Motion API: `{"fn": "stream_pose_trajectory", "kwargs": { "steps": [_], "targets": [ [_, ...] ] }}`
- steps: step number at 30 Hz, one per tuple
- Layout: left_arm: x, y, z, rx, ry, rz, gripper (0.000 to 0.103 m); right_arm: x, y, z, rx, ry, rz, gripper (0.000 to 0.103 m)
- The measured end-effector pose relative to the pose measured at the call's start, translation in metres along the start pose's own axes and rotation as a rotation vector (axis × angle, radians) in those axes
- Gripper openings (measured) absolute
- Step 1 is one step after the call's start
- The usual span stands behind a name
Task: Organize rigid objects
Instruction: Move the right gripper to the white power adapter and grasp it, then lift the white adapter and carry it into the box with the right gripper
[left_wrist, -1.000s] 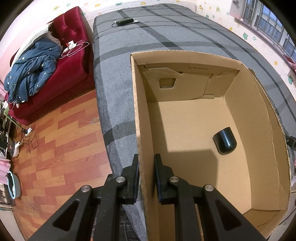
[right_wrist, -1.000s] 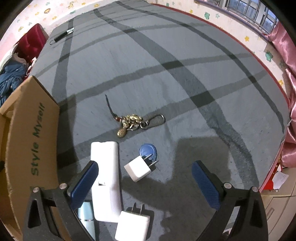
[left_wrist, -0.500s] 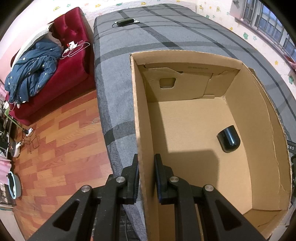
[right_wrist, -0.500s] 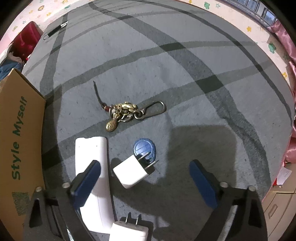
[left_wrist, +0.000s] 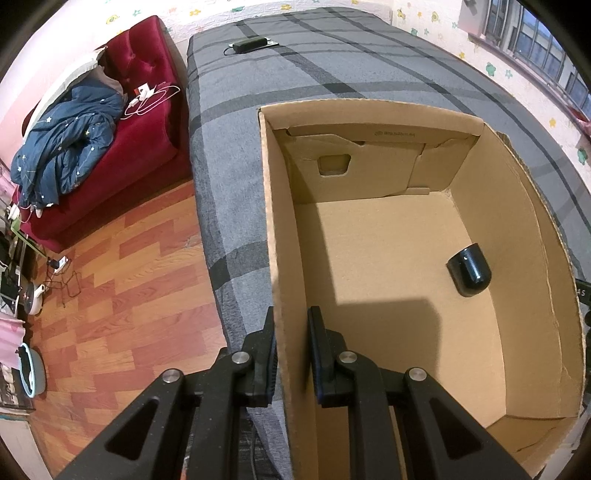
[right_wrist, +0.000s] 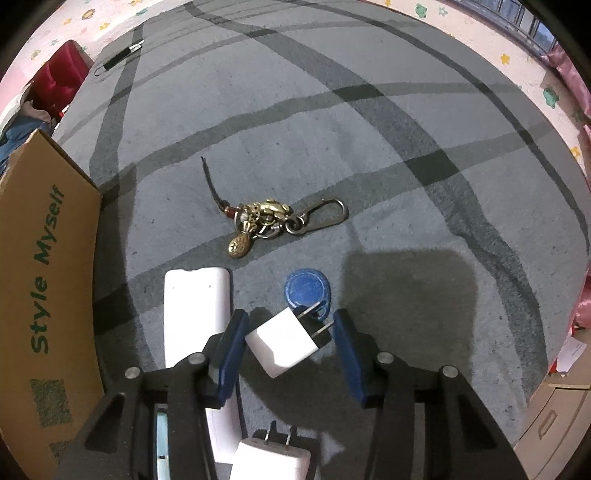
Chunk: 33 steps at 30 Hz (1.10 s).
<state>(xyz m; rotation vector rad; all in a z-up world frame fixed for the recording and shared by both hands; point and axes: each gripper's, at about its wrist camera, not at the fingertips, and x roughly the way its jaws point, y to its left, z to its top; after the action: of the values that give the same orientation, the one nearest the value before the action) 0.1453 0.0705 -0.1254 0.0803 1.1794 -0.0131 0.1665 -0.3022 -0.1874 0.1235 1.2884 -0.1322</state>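
An open cardboard box (left_wrist: 535, 258) stands on the grey striped bed, with a black cylinder (left_wrist: 469, 271) lying inside it. My left gripper (left_wrist: 291, 328) is shut on the box's near left wall. Pointing down at the bed, my right gripper (right_wrist: 290, 332) is closing its jaws, and a small white charger plug (right_wrist: 284, 341) lies between the blue pads with its prongs toward the right pad. A blue key fob (right_wrist: 306, 288) lies just beyond the plug. A brass keychain (right_wrist: 266, 219) lies further out. A long white power bank (right_wrist: 195, 314) lies left of the plug.
A second white charger (right_wrist: 271, 459) lies under my right gripper. The box's outer side (right_wrist: 40, 277) stands at the left. A black adapter (left_wrist: 251, 44) rests at the bed's far end. A red sofa (left_wrist: 147, 122) with a blue jacket (left_wrist: 66, 151) stands beyond the wooden floor (left_wrist: 129, 295).
My right gripper has sunk toward the bed and its jaws have narrowed around the white charger plug. The left gripper and the box have not moved.
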Motion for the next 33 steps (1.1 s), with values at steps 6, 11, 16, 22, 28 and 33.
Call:
{"fn": "stream_pose_trajectory", "kwargs": {
  "steps": [6, 11, 16, 22, 28, 33],
  "targets": [
    [0.0, -0.001, 0.001, 0.0, 0.0, -0.001, 0.016, -0.016, 0.001, -0.003, -0.001, -0.015, 0.005, 0.05],
    [0.0, -0.001, 0.0, 0.001, -0.002, 0.002, 0.016, -0.034, 0.001, -0.005, -0.004, -0.035, 0.0, 0.05],
    [0.0, -0.001, 0.0, 0.0, -0.005, 0.002, 0.016, -0.054, 0.008, -0.008, -0.009, -0.062, -0.002, 0.05],
    [-0.001, -0.001, 0.0, 0.003, -0.002, 0.005, 0.016, -0.081, 0.018, -0.01, -0.022, -0.096, 0.005, 0.05],
    [-0.001, -0.002, 0.0, 0.009, -0.001, 0.01, 0.016, -0.103, 0.033, -0.007, -0.045, -0.13, 0.009, 0.05],
    [0.0, -0.003, 0.001, 0.012, 0.0, 0.014, 0.016, -0.12, 0.046, -0.005, -0.067, -0.157, 0.015, 0.05]
  ]
}}
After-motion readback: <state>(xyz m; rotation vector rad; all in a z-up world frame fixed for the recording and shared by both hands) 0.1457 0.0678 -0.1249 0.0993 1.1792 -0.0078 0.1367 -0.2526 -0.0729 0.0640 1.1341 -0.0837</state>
